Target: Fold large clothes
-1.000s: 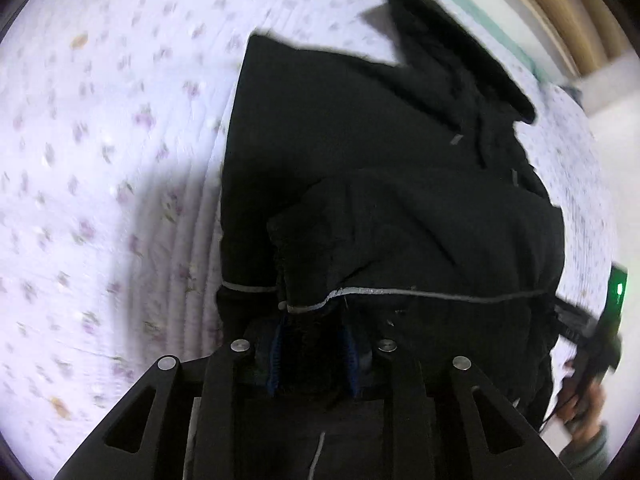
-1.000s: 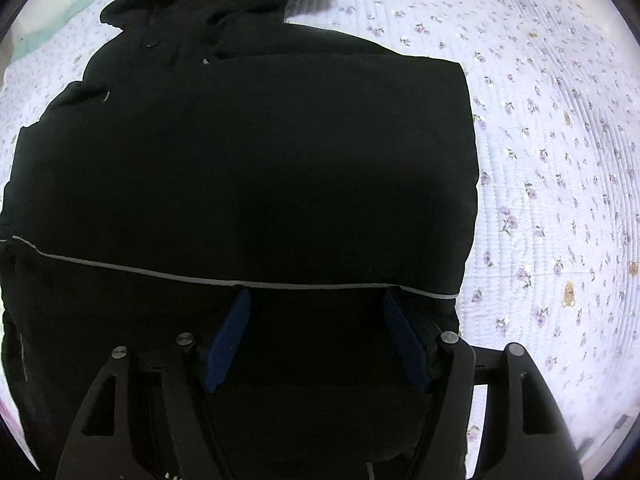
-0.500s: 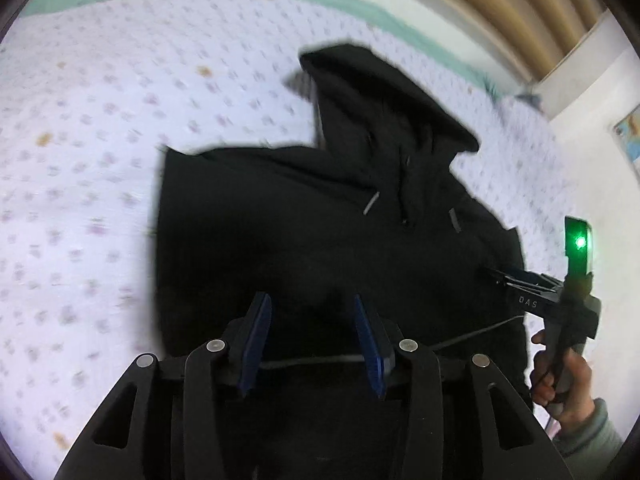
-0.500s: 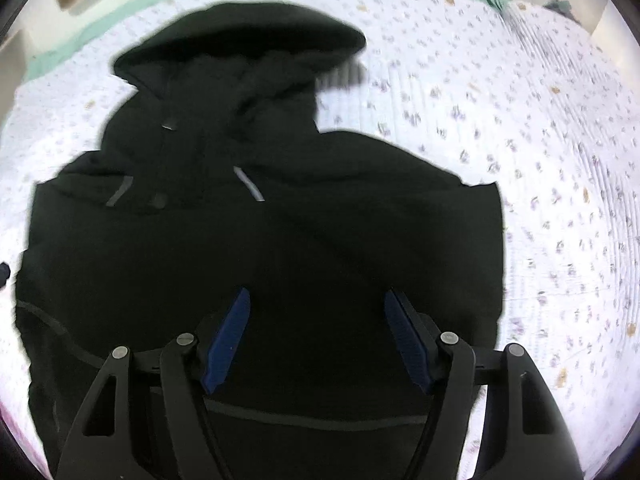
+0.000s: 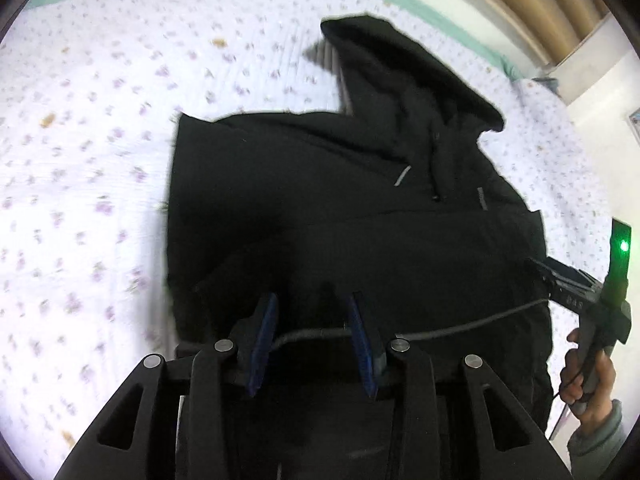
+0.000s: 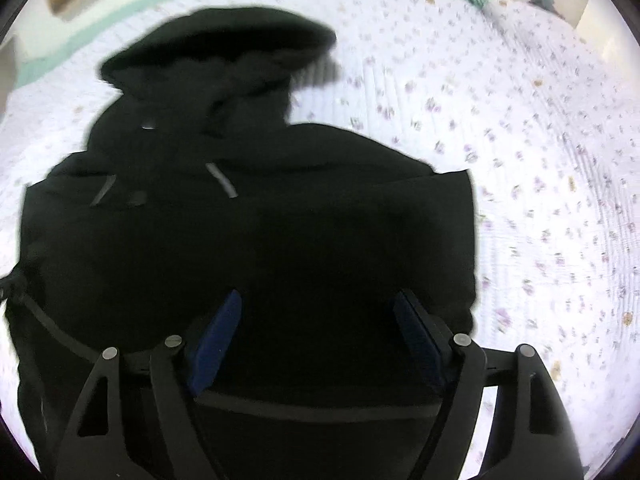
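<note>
Jacket [image 5: 340,232], black and hooded, lies on the floral bedspread [image 5: 100,140], filling the lower and middle frame in both views. Nearest, the left gripper [image 5: 312,316] straddles the grey piped hem [image 5: 460,328], jaws closing, pads not yet pressing cloth. The right gripper [image 6: 316,316] hangs over the folded body, jaws opening, holding nothing. The long axis runs from both grippers up to the hood [image 6: 216,52] at top; the left is nearer the hem

My left tool [image 5: 312,334] points steeply down, its blue pads apart and closing on nothing; my right tool [image 6: 318,336] tilts down too, jaws widening, empty.
</note>
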`<move>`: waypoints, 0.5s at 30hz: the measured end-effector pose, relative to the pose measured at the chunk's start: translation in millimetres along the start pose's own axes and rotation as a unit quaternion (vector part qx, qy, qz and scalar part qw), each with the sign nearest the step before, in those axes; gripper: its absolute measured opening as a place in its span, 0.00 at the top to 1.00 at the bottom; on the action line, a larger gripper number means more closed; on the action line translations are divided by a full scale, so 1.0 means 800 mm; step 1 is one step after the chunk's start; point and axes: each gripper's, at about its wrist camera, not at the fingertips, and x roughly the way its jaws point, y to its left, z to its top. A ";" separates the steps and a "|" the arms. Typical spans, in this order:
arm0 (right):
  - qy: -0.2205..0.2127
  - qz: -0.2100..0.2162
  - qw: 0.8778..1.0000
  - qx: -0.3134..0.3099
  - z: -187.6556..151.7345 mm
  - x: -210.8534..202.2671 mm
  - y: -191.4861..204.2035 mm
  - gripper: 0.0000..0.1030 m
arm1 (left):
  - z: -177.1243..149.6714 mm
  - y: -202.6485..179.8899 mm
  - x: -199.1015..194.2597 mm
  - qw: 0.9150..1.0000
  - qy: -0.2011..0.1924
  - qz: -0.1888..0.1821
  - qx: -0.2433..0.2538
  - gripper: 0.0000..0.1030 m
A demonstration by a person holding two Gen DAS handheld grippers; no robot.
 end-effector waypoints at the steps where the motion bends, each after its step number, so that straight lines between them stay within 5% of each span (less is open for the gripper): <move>1: -0.003 0.001 1.000 -0.008 -0.008 -0.012 0.000 0.21 | -0.005 0.000 -0.010 1.000 -0.004 -0.004 0.001 0.63; 7: 0.026 0.016 0.999 -0.013 -0.058 -0.028 -0.002 0.21 | -0.026 0.002 -0.009 1.000 0.008 0.010 0.010 0.63; 10: 0.049 0.001 0.999 -0.012 -0.103 -0.019 -0.004 0.21 | -0.037 0.007 0.022 0.998 0.029 0.050 0.018 0.64; 15: 0.096 -0.018 0.995 -0.021 -0.105 0.009 -0.003 0.18 | -0.033 -0.001 0.043 0.996 0.045 0.069 0.023 0.64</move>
